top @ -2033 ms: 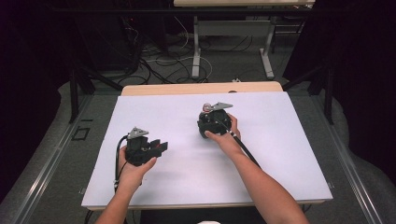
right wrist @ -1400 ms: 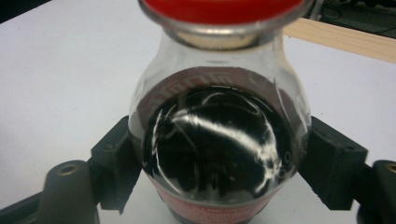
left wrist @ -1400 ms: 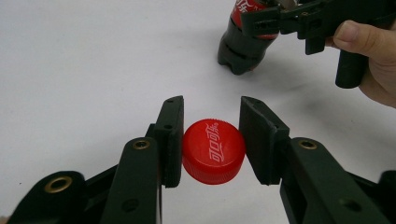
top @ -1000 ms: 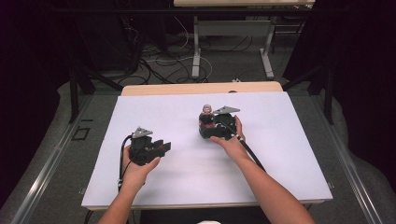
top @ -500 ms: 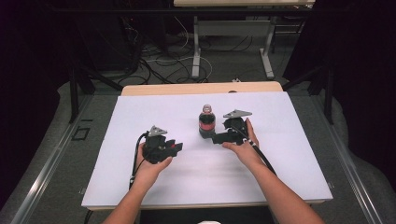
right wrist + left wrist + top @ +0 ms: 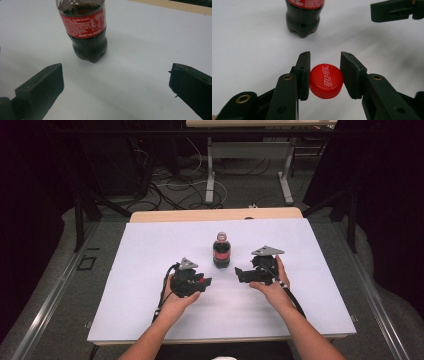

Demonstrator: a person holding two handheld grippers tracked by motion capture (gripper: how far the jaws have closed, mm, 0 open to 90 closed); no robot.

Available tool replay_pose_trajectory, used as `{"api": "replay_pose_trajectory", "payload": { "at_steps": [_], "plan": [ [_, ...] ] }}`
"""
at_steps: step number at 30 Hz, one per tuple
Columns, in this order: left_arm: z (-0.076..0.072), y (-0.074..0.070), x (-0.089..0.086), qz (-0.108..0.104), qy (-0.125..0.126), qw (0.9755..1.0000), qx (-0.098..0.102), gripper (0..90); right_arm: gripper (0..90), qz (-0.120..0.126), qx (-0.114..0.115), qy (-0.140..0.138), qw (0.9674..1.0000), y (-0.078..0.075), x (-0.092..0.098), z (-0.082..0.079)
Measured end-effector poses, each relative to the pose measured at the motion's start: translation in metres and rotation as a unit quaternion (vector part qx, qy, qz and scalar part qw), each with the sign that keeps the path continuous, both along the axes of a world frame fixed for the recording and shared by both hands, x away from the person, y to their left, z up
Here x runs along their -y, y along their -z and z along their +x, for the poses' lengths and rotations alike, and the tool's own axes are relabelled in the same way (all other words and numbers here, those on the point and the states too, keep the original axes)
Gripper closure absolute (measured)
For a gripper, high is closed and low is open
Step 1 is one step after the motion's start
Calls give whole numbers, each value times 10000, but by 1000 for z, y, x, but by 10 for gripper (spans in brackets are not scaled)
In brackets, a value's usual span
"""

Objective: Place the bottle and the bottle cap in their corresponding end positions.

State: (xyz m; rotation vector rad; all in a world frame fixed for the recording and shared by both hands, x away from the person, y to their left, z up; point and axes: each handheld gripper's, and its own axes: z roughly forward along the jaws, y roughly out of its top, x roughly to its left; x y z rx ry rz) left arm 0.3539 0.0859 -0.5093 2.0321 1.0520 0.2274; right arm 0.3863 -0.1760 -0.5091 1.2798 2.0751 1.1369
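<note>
A small cola bottle (image 6: pixel 222 251) with a red label stands upright and uncapped near the middle of the white table (image 6: pixel 145 245). My left gripper (image 6: pixel 199 282) sits just left of and nearer than the bottle, shut on a red bottle cap (image 6: pixel 326 81) that lies sideways between its pads. The bottle's base (image 6: pixel 304 17) shows ahead of those jaws. My right gripper (image 6: pixel 241 273) is to the bottle's right. Its jaws have just been opening and stand wide with nothing between them (image 6: pixel 116 75). The bottle (image 6: pixel 86 32) stands apart, ahead of them.
A wooden strip (image 6: pixel 215 214) borders the table's far edge. Beyond it are table legs and loose cables (image 6: pixel 200 180) on the floor. Bare white surface lies on both sides of the hands.
The right gripper opened off the bottle and drew back to the right, leaving it standing. The left gripper carried the cap rightward, closer to the bottle.
</note>
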Motion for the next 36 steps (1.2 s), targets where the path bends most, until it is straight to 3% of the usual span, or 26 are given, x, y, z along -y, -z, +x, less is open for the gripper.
{"api": "replay_pose_trajectory", "payload": {
  "at_steps": [6,13,14,20,21,24,36],
  "plan": [
    [-2,14,17,-41,185,9998,-67,619,0,69,-97,85,9999,7,13,-9],
    [-6,32,35,-86,305,9993,-218,618,0,159,-59,157,9997,11,23,-17],
    [-5,33,36,66,434,9989,-146,618,0,146,-51,166,9997,11,23,-17],
    [-6,43,48,-38,383,9990,-218,618,0,89,-91,186,9997,17,27,-19],
    [-5,43,48,97,483,9987,-150,618,0,99,-104,198,9997,17,27,-20],
    [-5,46,50,160,507,9986,-36,617,0,90,-126,214,9997,19,28,-21],
    [-4,51,51,323,482,9983,-2,610,0,163,-127,219,9995,18,29,-21]
  ]
}}
